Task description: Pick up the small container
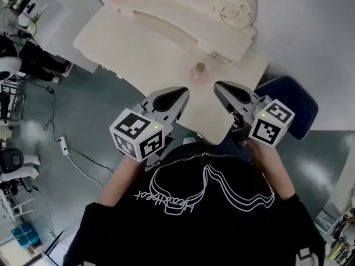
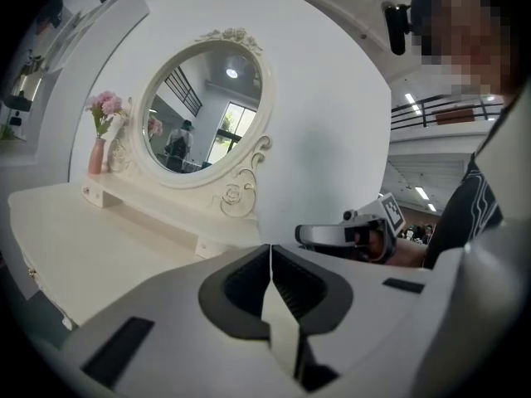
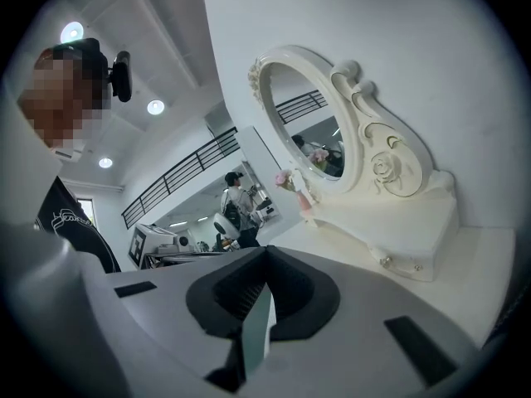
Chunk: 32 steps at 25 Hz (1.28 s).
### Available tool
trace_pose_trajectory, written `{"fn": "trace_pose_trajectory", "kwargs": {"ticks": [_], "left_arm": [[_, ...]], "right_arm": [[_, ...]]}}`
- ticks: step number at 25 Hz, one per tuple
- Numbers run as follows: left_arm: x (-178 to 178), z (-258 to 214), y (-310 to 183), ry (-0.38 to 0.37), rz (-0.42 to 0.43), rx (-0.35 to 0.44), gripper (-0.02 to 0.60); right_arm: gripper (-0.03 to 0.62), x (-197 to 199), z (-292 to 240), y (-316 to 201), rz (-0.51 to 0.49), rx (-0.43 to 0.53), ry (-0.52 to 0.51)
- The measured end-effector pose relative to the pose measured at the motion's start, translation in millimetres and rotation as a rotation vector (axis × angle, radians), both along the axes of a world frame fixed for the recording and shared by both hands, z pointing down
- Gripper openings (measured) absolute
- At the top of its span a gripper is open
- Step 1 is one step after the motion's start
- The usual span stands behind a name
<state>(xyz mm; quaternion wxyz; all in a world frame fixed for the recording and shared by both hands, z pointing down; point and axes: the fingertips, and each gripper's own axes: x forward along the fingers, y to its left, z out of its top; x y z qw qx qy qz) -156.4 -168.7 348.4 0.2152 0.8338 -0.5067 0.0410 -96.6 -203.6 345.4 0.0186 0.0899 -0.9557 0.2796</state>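
Observation:
The small container (image 1: pixel 198 72), a pale pink jar with a round lid, stands on the cream dressing table (image 1: pixel 138 43) close to its front edge. My left gripper (image 1: pixel 186 91) hovers just short of it on the left, jaws shut and empty. On the other side, my right gripper (image 1: pixel 217 86) is also shut with nothing in it. The jar sits slightly beyond and between the two tips. In the left gripper view the shut jaws of the left gripper (image 2: pixel 270 247) meet in a line, and the right gripper (image 2: pixel 344 235) shows beside them. The right gripper (image 3: pixel 265 251) looks shut in its own view. Neither gripper view shows the jar.
An oval mirror (image 2: pixel 203 110) in an ornate white frame stands at the back of the table, with a pink vase of flowers (image 2: pixel 99 143) beside it. A dark blue stool (image 1: pixel 294 101) stands to the right. Cables and a power strip (image 1: pixel 62 144) lie on the floor at the left.

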Motion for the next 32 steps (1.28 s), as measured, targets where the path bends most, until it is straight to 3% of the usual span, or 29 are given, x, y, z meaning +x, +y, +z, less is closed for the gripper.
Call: {"fn": "trace_pose_trajectory", "kwargs": {"ticks": [14,21,25,32], "left_arm": [[-6.0,37.2,-55.6,-0.112,0.125,-0.053,0.149],[-7.2,58.3,-81.4,-0.188,0.254,0.003,0.186],[-9.1,75.1,-93.9,-0.158,0.28,-0.016,0.209],[-4.3,104.7,-106.9,-0.217,0.328,-0.016,0.207]], "right_arm": [[0.008,4.0,17.3,-34.8,0.105,-0.03,0.042],[0.006,11.0,31.8,-49.5,0.213,-0.076,0.059],[0.008,15.2,40.4,-54.1,0.265,-0.101,0.062],[0.006,27.4,57.0,-51.4,0.321,-0.139,0.081]]}}
